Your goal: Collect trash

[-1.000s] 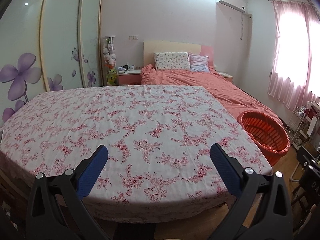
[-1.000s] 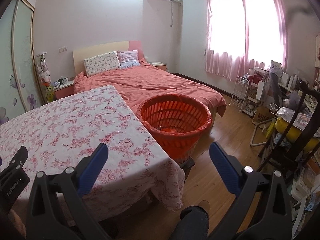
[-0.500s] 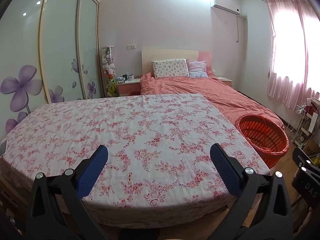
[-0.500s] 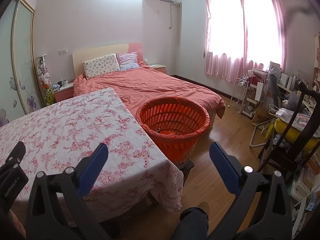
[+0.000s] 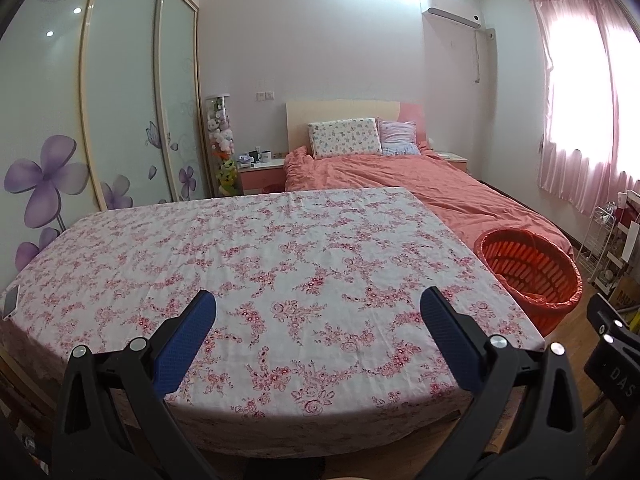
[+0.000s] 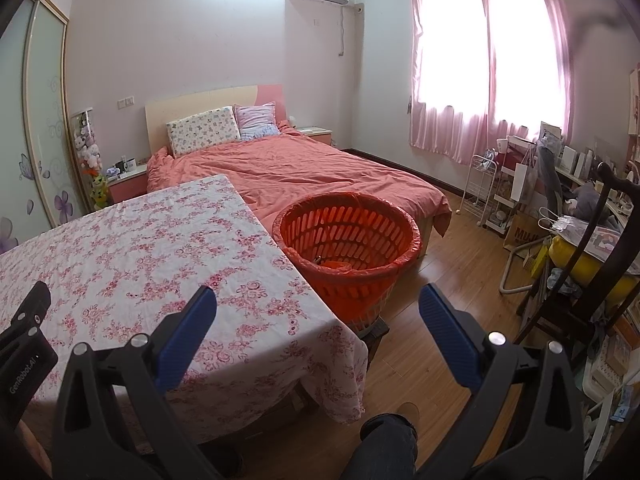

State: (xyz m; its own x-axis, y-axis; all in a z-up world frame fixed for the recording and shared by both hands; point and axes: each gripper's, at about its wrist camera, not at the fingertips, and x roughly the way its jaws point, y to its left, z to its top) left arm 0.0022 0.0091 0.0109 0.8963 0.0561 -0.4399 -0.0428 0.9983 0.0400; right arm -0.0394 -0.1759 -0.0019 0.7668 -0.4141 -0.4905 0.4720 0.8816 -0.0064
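An orange slotted basket [image 6: 348, 240] lined with an orange bag stands on the floor at the table's right edge; something small lies at its bottom. It also shows in the left wrist view [image 5: 528, 276]. A table under a pink floral cloth [image 5: 280, 272] fills the foreground, also in the right wrist view [image 6: 160, 264]. I see no loose trash on the cloth. My left gripper [image 5: 318, 312] is open and empty above the table's near edge. My right gripper [image 6: 316, 308] is open and empty over the table's right corner, short of the basket.
A bed with a coral cover [image 6: 304, 172] lies behind the table and basket. A phone [image 5: 10, 300] lies at the table's far left edge. A wardrobe [image 5: 120, 112] lines the left wall. Cluttered shelves, a chair and bags [image 6: 568, 232] crowd the right side.
Both grippers have drawn back and tilted up a little, so the table and basket look smaller and lower. Both stay open and empty.
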